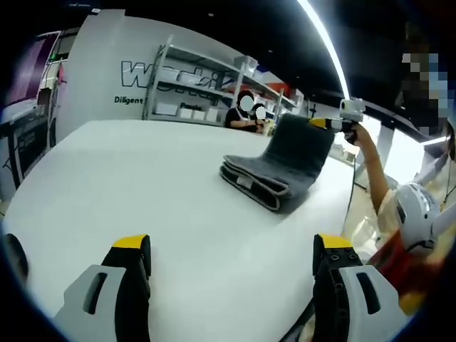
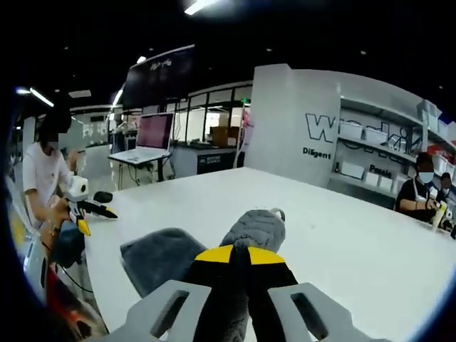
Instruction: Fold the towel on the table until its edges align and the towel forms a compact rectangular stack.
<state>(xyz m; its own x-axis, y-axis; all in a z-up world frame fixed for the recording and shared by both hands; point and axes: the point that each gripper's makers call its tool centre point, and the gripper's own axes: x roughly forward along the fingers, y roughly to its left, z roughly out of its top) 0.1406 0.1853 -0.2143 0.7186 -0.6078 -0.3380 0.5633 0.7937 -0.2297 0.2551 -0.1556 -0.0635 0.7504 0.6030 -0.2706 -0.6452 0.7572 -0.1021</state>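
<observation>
A dark grey towel (image 1: 267, 178) lies partly folded on the white table (image 1: 135, 164), right of centre. One flap of it stands up, pinched at its top corner by my right gripper (image 1: 333, 123), which a hand holds from the right. My left gripper (image 1: 233, 246) hovers low over bare table, well short of the towel, its yellow-tipped jaws wide apart with nothing between them. In the right gripper view, my right gripper (image 2: 239, 255) is shut on a bunched towel edge (image 2: 258, 226); the rest of the towel (image 2: 158, 258) hangs lower left. The left gripper (image 2: 94, 211) shows at far left.
The table edge (image 1: 335, 235) runs close on the right, by the person's sleeve (image 1: 417, 214). Beyond the table are metal shelves (image 1: 192, 85), a lettered wall (image 2: 299, 128), a seated person (image 2: 420, 196) and a laptop on a desk (image 2: 149, 142).
</observation>
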